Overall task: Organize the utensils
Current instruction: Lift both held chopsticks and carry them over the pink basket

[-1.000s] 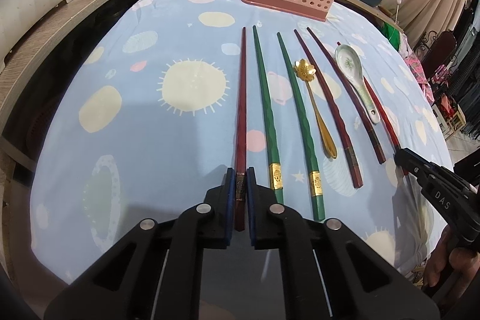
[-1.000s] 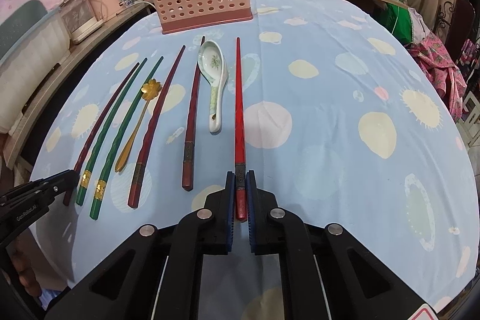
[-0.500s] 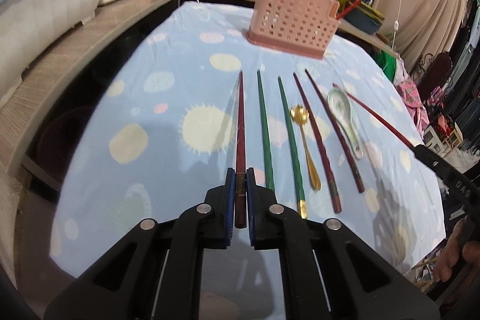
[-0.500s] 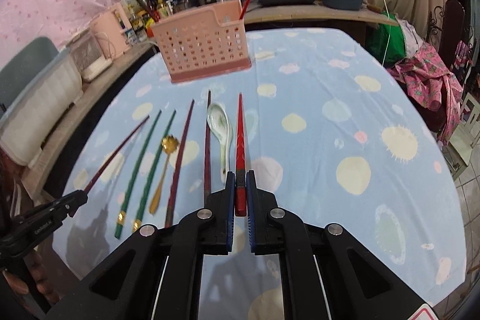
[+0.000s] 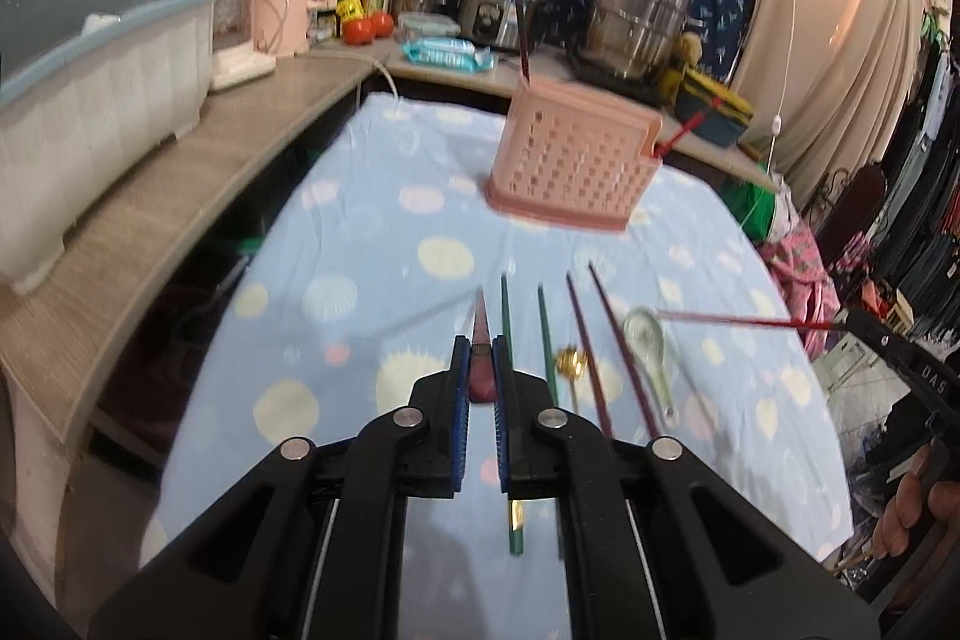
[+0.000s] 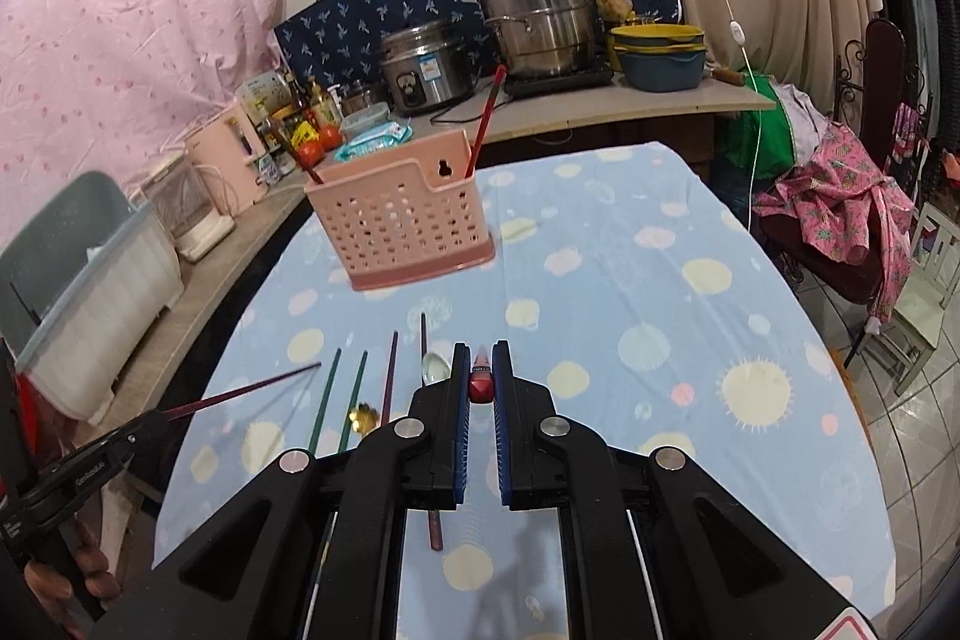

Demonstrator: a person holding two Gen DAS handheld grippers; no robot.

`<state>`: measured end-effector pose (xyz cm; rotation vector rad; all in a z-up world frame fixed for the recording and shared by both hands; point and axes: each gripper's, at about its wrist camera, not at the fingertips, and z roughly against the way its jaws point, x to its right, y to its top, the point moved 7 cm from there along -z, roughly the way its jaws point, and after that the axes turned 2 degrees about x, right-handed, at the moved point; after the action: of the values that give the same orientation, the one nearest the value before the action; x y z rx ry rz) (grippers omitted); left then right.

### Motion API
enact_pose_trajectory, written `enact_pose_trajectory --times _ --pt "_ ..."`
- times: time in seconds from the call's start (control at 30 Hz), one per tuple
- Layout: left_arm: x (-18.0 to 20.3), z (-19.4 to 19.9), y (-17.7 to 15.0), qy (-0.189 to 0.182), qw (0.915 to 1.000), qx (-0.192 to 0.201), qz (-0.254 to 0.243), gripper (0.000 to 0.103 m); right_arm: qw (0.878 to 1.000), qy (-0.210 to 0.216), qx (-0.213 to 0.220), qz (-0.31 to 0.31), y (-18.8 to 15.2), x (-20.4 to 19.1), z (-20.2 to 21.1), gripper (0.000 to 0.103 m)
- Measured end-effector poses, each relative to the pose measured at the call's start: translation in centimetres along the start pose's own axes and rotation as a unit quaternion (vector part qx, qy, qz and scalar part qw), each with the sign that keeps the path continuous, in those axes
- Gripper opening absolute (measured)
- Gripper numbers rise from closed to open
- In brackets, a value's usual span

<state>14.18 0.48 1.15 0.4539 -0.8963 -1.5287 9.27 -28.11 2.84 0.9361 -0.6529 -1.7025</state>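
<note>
Chopsticks: my left gripper (image 5: 481,377) pinches a dark red one (image 5: 482,340), my right gripper (image 6: 481,381) a bright red one (image 6: 480,381), both lifted w/ tips fwd. Basket (image 6: 401,214) ahead, nothing btwn. Green pair (image 5: 525,340), gold spoon (image 5: 570,364) & white spoon (image 5: 651,346) lie on cloth (image 5: 372,244).

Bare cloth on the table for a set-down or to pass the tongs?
Free: the cloth right of the white spoon out to the table's right edge, and the strip between the pink basket and the chopstick tips. Crowded: the row of green chopsticks, maroon chopsticks and gold spoon.
</note>
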Motion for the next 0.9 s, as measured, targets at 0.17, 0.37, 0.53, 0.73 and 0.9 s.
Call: enact_pose_trajectory --times 0.17,0.37,0.53,0.73,0.9 --pt "0.0 0.7 3.4 -0.002 0.9996 0.028 0.001 0.007 1.000 0.003 0.023 0.002 2.6 -0.2 0.5 0.007" --pt "0.5 0.9 8.0 -0.002 0.9978 0.066 -0.010 0.007 0.999 0.010 0.052 0.000 6.4 -0.1 0.6 0.007" --pt "1.9 0.8 12.4 -0.017 0.9948 0.099 -0.017 0.007 0.997 0.016 0.082 0.001 9.9 -0.3 0.4 0.007" --pt "4.2 0.2 17.8 -0.037 0.9896 0.136 -0.030 0.007 0.993 0.033 0.111 -0.006 14.5 -1.0 -0.8 0.007" --pt "6.3 -1.0 22.8 -0.042 0.9836 0.170 -0.043 0.007 0.988 0.045 0.144 -0.017 19.3 -1.9 -2.5 0.007"
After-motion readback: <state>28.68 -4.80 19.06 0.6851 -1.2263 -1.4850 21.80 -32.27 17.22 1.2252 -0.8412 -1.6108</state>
